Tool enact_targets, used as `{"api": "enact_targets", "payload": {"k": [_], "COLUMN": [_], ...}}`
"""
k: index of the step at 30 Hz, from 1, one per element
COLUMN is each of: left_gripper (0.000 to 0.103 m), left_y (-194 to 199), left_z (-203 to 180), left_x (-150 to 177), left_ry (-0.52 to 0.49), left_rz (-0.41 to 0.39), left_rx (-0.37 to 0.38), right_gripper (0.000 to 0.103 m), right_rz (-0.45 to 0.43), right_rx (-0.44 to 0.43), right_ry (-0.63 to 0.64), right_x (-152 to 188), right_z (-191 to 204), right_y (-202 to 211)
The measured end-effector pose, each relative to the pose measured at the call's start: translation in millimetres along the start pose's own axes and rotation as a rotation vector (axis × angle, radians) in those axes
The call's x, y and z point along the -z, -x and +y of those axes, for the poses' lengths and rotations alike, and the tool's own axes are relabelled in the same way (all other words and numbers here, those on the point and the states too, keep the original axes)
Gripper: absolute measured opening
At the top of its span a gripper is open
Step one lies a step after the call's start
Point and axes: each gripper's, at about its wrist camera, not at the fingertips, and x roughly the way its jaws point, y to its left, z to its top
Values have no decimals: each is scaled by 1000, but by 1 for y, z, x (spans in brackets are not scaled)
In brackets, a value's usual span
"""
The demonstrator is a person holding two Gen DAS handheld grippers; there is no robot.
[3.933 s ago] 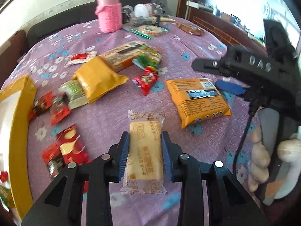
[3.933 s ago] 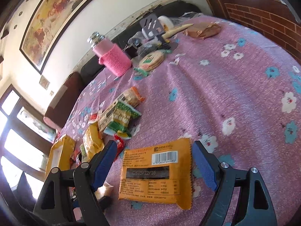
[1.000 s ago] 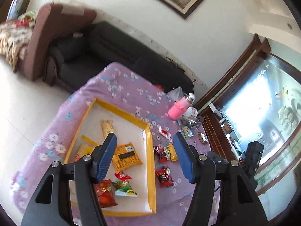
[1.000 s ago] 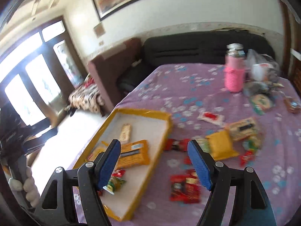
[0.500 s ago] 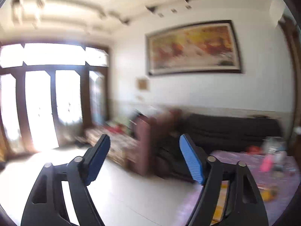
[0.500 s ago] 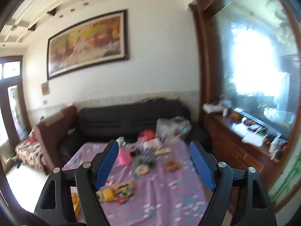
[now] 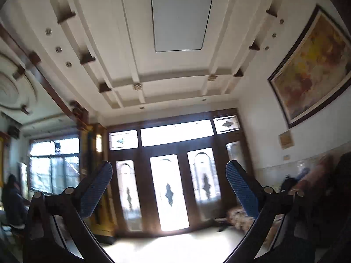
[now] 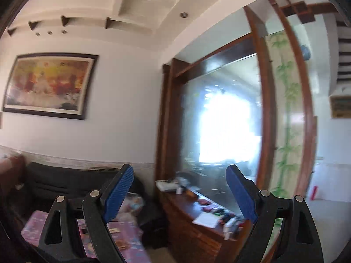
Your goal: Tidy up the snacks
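Observation:
My left gripper (image 7: 169, 179) is raised and tilted up at the ceiling and a glazed wooden door; its jaws are opening wide and nothing is between them. No snack and no tray appear in the left wrist view. My right gripper (image 8: 177, 186) points level across the room, jaws opening, nothing between its blue pads. Only a corner of the purple flowered table (image 8: 129, 230) shows at the bottom left of the right wrist view, with a small packet (image 8: 122, 244) on it that is too blurred to name.
A black sofa (image 8: 65, 182) stands behind the table under a framed painting (image 8: 48, 83). A wooden sideboard (image 8: 197, 225) with small items runs along a mirrored wall at the right. A person (image 7: 13, 203) sits at the far left by a window.
Both grippers have swung up and away from the table and tray, the left onto the ceiling and doors, the right onto the sideboard wall. Both sets of jaws stand wider than a second ago.

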Motion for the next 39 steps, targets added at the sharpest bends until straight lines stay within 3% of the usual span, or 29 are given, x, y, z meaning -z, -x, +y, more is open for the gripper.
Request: {"api": "enact_targets", "payload": {"k": [2, 4, 7, 10, 13, 15, 17, 20, 22, 24, 27, 28, 30, 33, 39], "left_gripper": [103, 103, 103, 103, 103, 103, 103, 103, 103, 103, 103, 103, 103, 103, 103], "left_y": [-16, -22, -14, 10, 38, 72, 101, 155, 193, 225, 274, 289, 309, 340, 386], "left_z": [-8, -12, -27, -68, -115, -159, -182, -213, -236, -247, -286, -290, -314, -334, -358], "left_x": [0, 5, 21, 47, 82, 89, 106, 128, 136, 140, 164, 175, 187, 204, 229], "left_ry": [-71, -73, -36, 9, 185, 278, 353, 460, 499, 522, 506, 487, 409, 323, 162], "left_rz": [26, 36, 39, 81, 248, 343, 407, 465, 523, 585, 729, 758, 814, 876, 929], "left_rx": [-11, -2, 100, 353, 771, 974, 1142, 1371, 1513, 1621, 1718, 1712, 1687, 1708, 1697], "right_gripper": [87, 89, 92, 94, 94, 94, 94, 94, 94, 94, 85, 77, 71, 66, 68], "right_rz": [27, 65, 91, 128, 168, 198, 249, 337, 423, 541, 731, 804, 901, 1006, 1004], "right_rx": [31, 58, 46, -17, -56, -64, -61, -73, -235, -455, -719, -797, -896, -982, -1012], "right_ry": [11, 30, 78, 172, 291, 372, 393, 294, 209, 143, 98, 92, 114, 155, 252], "right_x": [-1, 7, 32, 81, 138, 183, 213, 265, 310, 369, 449, 478, 523, 580, 615], "right_z": [-6, -6, 8, 43, 91, 120, 126, 131, 152, 196, 273, 303, 354, 425, 501], "right_y": [-5, -13, -23, -36, -53, -71, -92, -121, -124, -117, -105, -101, -95, -92, -90]}}
